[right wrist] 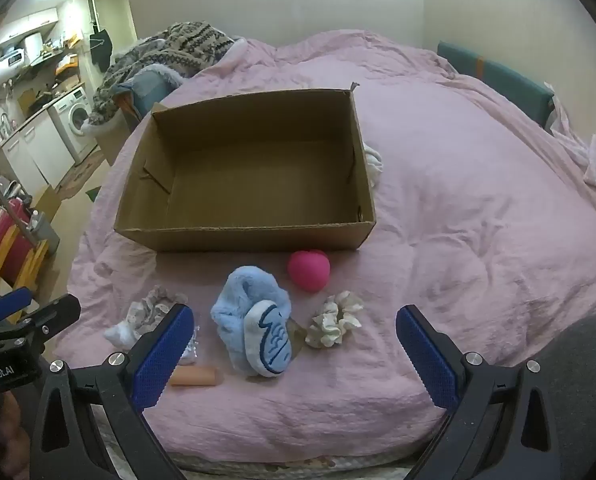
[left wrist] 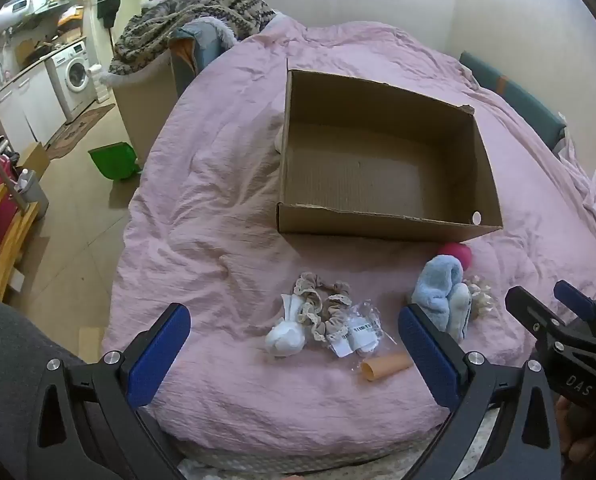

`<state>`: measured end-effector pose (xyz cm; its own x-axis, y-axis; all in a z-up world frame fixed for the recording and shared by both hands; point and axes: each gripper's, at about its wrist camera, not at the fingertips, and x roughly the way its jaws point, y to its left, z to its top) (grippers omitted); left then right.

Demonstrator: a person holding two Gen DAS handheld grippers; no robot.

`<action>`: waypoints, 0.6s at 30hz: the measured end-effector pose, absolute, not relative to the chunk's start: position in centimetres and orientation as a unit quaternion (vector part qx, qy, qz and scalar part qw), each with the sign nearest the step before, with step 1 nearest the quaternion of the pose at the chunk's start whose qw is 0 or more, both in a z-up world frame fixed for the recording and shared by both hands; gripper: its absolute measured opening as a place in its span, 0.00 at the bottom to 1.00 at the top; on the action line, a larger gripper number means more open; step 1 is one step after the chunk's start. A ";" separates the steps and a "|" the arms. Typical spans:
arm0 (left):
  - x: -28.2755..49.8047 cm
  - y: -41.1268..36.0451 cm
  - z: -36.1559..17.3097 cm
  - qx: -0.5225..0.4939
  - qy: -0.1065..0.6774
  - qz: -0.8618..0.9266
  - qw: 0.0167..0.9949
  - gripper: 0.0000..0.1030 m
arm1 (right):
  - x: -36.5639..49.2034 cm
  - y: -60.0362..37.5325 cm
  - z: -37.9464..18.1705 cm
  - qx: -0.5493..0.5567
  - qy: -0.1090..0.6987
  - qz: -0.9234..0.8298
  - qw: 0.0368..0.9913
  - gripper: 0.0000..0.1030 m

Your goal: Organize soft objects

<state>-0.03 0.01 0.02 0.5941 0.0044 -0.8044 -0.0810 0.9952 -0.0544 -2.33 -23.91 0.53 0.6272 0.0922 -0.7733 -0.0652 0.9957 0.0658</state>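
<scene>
An open, empty cardboard box (left wrist: 381,160) (right wrist: 254,168) sits on the pink bed. In front of it lie a fluffy blue slipper (right wrist: 254,320) (left wrist: 443,292), a pink ball (right wrist: 309,270) (left wrist: 455,254), a cream scrunchie (right wrist: 335,324) (left wrist: 479,296), a beige lace scrunchie (left wrist: 323,308) (right wrist: 154,304), a white sock bundle (left wrist: 286,336), a clear plastic packet (left wrist: 361,330) and an orange tube (left wrist: 385,366) (right wrist: 196,376). My left gripper (left wrist: 294,360) is open, low over the small items. My right gripper (right wrist: 296,354) is open, just short of the slipper.
The pink duvet (left wrist: 218,184) covers the bed. A patterned blanket (left wrist: 194,16) is piled at the far left corner. A white cloth (right wrist: 373,164) lies behind the box's right side. A green bin (left wrist: 114,158) and wooden furniture (left wrist: 6,232) stand on the floor to the left.
</scene>
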 end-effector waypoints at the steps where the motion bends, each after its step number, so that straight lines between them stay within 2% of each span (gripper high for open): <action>1: -0.1 0.0 0.0 -0.044 0.450 0.024 0.892 1.00 | -2.3 -23.9 0.5 0.015 0.429 0.044 0.902 1.00; 18: 0.3 0.4 -0.4 -0.053 0.465 0.026 0.883 1.00 | -2.3 -23.9 0.5 0.019 0.432 0.045 0.900 1.00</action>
<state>0.27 0.37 -0.44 0.5668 -0.0043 -0.8239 -0.0945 0.9930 -0.0702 -2.31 -23.90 0.48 0.6221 0.0970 -0.7769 -0.0646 0.9953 0.0725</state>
